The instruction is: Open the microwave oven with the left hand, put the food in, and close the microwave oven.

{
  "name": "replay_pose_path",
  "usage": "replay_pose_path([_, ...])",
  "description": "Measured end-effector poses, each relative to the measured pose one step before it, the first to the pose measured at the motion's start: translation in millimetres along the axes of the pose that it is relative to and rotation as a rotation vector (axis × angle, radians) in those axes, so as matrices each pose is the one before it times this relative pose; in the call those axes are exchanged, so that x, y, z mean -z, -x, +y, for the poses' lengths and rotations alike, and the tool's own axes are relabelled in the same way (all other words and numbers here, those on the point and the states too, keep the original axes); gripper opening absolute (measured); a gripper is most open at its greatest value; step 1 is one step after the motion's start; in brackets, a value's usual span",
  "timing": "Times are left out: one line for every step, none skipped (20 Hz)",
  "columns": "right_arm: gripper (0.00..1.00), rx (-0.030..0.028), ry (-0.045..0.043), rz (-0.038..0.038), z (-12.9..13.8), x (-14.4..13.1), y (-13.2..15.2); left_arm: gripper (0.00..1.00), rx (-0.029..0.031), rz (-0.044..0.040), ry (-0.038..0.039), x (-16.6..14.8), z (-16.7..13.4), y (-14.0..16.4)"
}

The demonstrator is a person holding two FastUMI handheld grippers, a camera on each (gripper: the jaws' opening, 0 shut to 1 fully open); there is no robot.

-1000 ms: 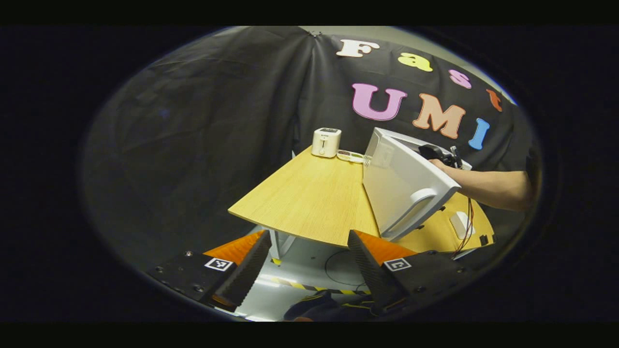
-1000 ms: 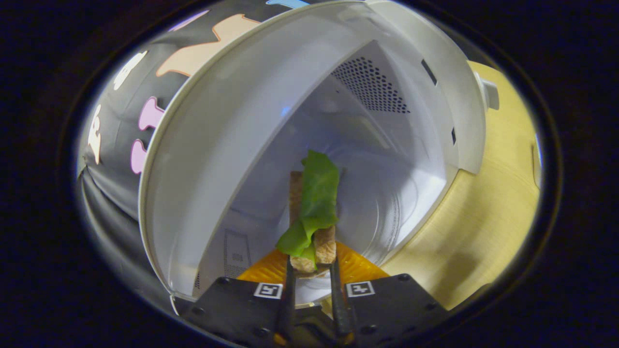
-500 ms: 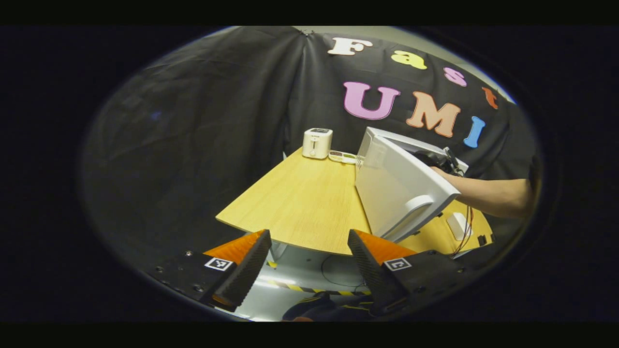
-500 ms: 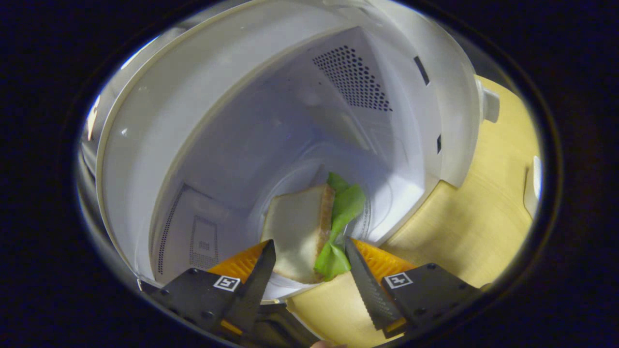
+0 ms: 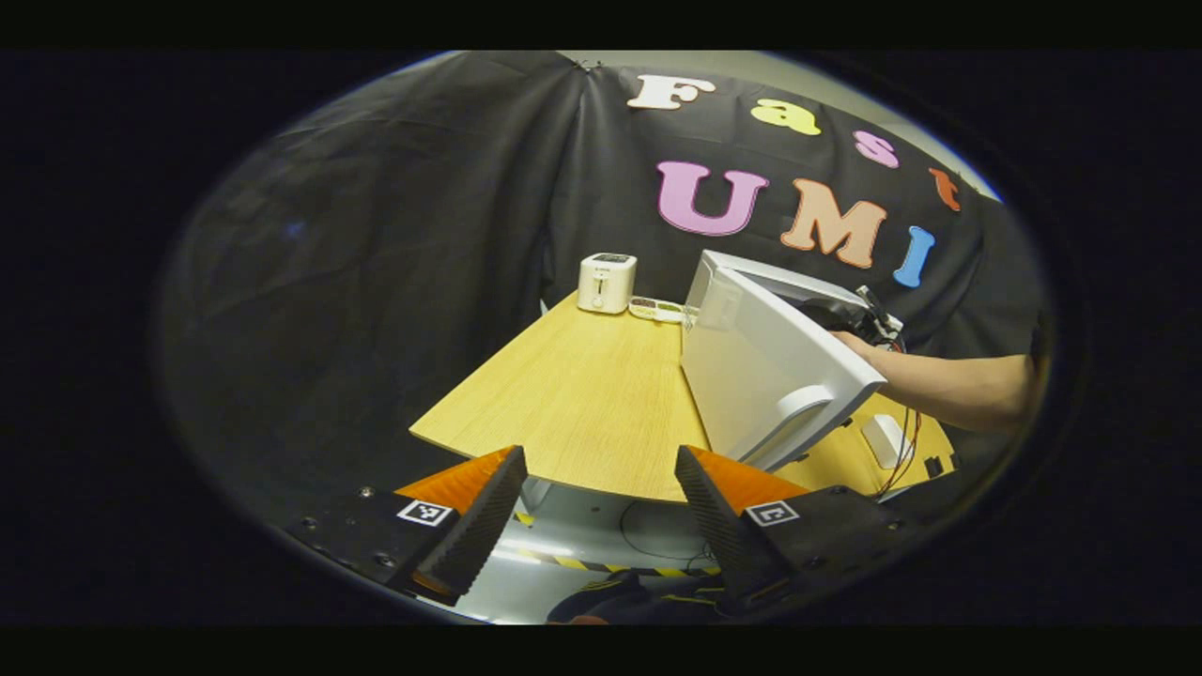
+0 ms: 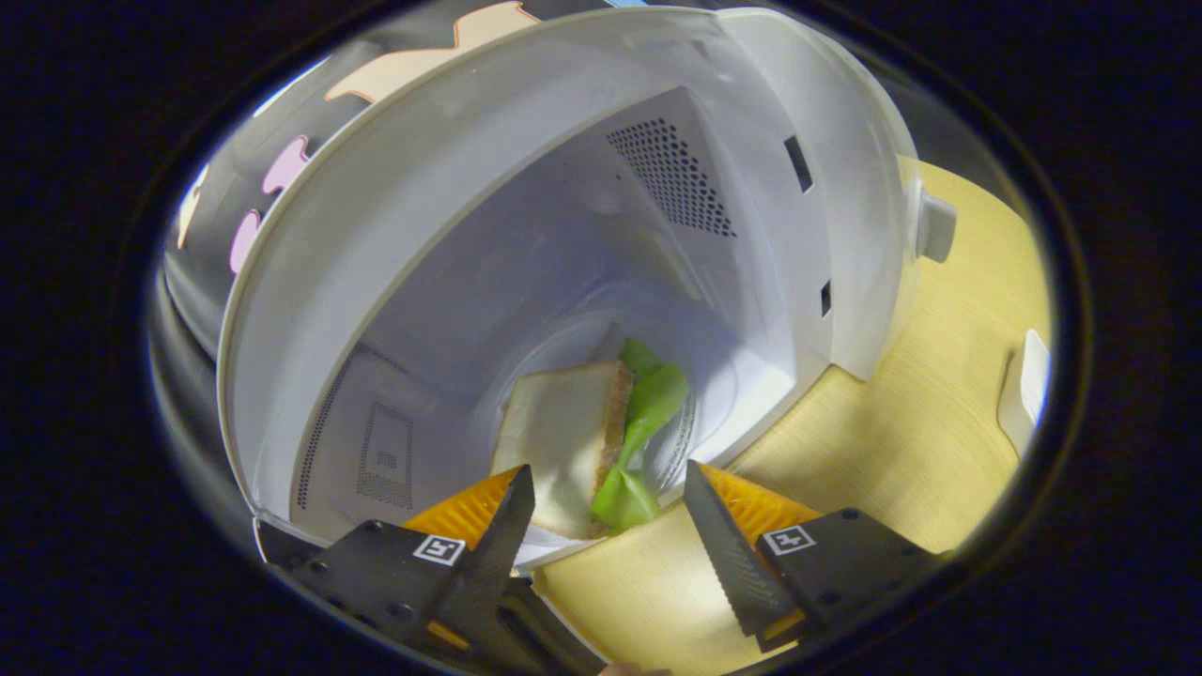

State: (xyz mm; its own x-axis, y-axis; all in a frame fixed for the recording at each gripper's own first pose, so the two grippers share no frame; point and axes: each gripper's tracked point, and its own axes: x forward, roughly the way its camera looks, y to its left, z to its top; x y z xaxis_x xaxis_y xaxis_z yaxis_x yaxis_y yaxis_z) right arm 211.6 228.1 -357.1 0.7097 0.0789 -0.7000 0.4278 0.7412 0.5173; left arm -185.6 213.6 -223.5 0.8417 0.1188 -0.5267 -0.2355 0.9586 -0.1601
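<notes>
Right gripper view: sandwich (image 6: pixel 573 441) lies inside the open microwave (image 6: pixel 394 244), my right gripper (image 6: pixel 601 526) jaws spread wide and empty before it; left gripper (image 5: pixel 601 512), jaws open and empty, hangs off the bench (image 5: pixel 582 394); next, I judge, swing the door (image 5: pixel 765 376) shut.

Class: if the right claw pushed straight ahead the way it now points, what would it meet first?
Most likely the sandwich lying inside the open microwave oven; the right claw is open and aimed at it, though depth is unclear.
</notes>
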Motion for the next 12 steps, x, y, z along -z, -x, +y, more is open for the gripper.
replay_pose_path([0.88,-0.00308,-0.00055,-0.00645,0.78,-2.13,3.30,0.98,0.00042,-0.00948,0.00077,-3.17,-0.94,0.32])
replay_pose_path([0.89,-0.00697,-0.00096,-0.00089,1.20,-1.63,2.94,0.98,0.00246,-0.01015,0.00099,-1.92,-1.33,-0.38])
replay_pose_path([0.89,-0.00377,0.00090,-0.00057,-0.10,-1.18,3.28,0.97,0.00529,-0.00818,-0.00128,-2.87,-2.44,-0.67])
replay_pose_path([0.89,-0.00392,0.00379,-0.00136,-0.82,-1.98,3.52,0.97,0.00617,-0.00551,-0.00417,-0.02,-2.27,-0.88])
replay_pose_path([0.89,-0.00924,0.00554,-0.00219,0.09,-2.44,3.89,0.97,0.00803,-0.00548,-0.00494,-1.59,-2.36,-0.85])
replay_pose_path([0.88,-0.01118,0.01349,-0.00517,-0.53,-2.06,4.62,0.97,0.00630,-0.00654,-0.00475,-1.77,-1.48,0.07])
replay_pose_path([0.89,-0.00501,0.01994,-0.00817,-2.74,-2.44,5.75,0.97,0.00277,-0.00749,-0.00278,-2.21,-0.68,-0.21])
replay_pose_path([0.88,-0.00802,0.02096,-0.00249,-2.17,-0.70,5.77,0.98,0.00501,-0.01540,0.00112,-2.87,-1.71,-0.82])
replay_pose_path([0.88,-0.00740,0.02453,-0.00101,-3.21,-0.25,6.87,0.97,0.00526,-0.01584,0.00160,-4.27,-1.78,-0.72])
replay_pose_path([0.88,-0.00671,0.02425,-0.00574,-3.01,-1.84,6.12,0.97,0.00293,-0.01015,-0.00244,-1.14,-0.98,-0.29])
replay_pose_path([0.88,-0.00934,0.02638,-0.00885,-3.67,-3.01,6.48,0.97,-0.00083,-0.00611,-0.00732,-0.98,-0.50,-1.18])
replay_pose_path([0.98,-0.01744,0.03105,-0.01279,-0.78,-4.22,7.69,0.97,0.00247,-0.00311,-0.00867,-0.33,-1.88,-2.09])
